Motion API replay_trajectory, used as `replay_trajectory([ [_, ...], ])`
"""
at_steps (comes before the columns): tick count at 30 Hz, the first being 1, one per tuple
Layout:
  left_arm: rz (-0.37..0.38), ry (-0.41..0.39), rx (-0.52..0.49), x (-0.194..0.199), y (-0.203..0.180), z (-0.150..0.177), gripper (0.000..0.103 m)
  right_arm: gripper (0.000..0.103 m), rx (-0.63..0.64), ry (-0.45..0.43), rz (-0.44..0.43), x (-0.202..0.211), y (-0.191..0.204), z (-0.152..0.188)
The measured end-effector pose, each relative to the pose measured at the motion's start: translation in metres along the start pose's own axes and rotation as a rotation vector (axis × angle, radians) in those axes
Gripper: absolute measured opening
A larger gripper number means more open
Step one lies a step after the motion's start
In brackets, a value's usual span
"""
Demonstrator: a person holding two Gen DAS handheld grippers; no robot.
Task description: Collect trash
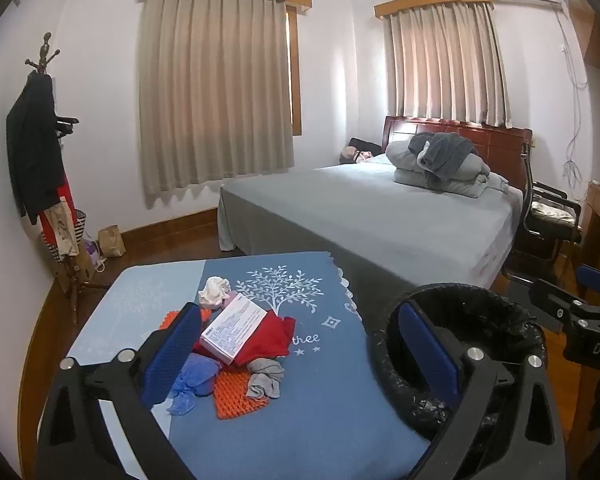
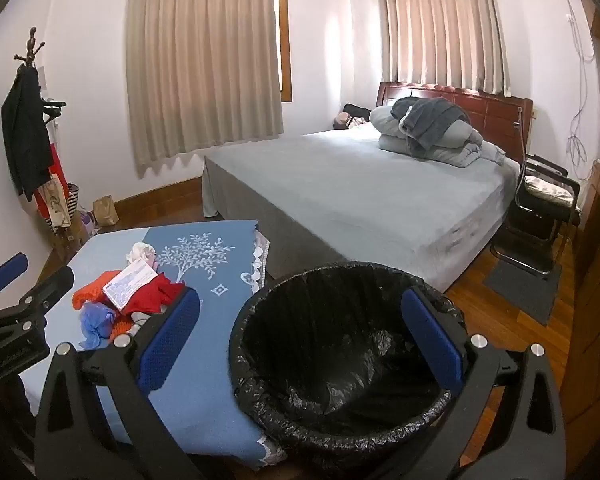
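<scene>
A pile of trash lies on a blue-clothed table [image 1: 320, 400]: a white printed box [image 1: 234, 326], a red cloth [image 1: 270, 336], a crumpled white tissue [image 1: 215, 291], a blue wrapper [image 1: 192, 382], an orange mesh piece [image 1: 236, 394] and a grey rag [image 1: 265, 378]. A bin with a black liner [image 2: 340, 344] stands right of the table. My left gripper [image 1: 300, 356] is open and empty above the table, just right of the pile. My right gripper [image 2: 300, 340] is open and empty above the bin. The pile also shows in the right wrist view [image 2: 128, 292].
A grey-covered bed [image 2: 360, 192] with folded bedding stands behind the table and bin. A coat rack [image 1: 40, 152] with clothes and bags is at the left wall. A black chair [image 2: 540, 216] and wooden furniture are at the right. The floor is wood.
</scene>
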State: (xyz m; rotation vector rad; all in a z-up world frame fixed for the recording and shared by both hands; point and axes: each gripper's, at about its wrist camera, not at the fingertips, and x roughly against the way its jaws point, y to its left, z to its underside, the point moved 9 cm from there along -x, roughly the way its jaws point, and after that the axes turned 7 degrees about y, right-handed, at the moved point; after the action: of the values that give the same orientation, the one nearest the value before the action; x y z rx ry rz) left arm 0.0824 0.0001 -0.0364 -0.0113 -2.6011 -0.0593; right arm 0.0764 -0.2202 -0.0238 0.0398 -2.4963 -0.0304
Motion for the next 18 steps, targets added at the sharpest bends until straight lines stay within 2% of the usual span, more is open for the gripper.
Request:
replay_trajectory([
  [18,-0.001,0.0,-0.002,0.0,-0.0001,-0.0001,0.097,0.098,0.001,-0.003,0.0,-0.0001,-0.0003,-0.0005],
])
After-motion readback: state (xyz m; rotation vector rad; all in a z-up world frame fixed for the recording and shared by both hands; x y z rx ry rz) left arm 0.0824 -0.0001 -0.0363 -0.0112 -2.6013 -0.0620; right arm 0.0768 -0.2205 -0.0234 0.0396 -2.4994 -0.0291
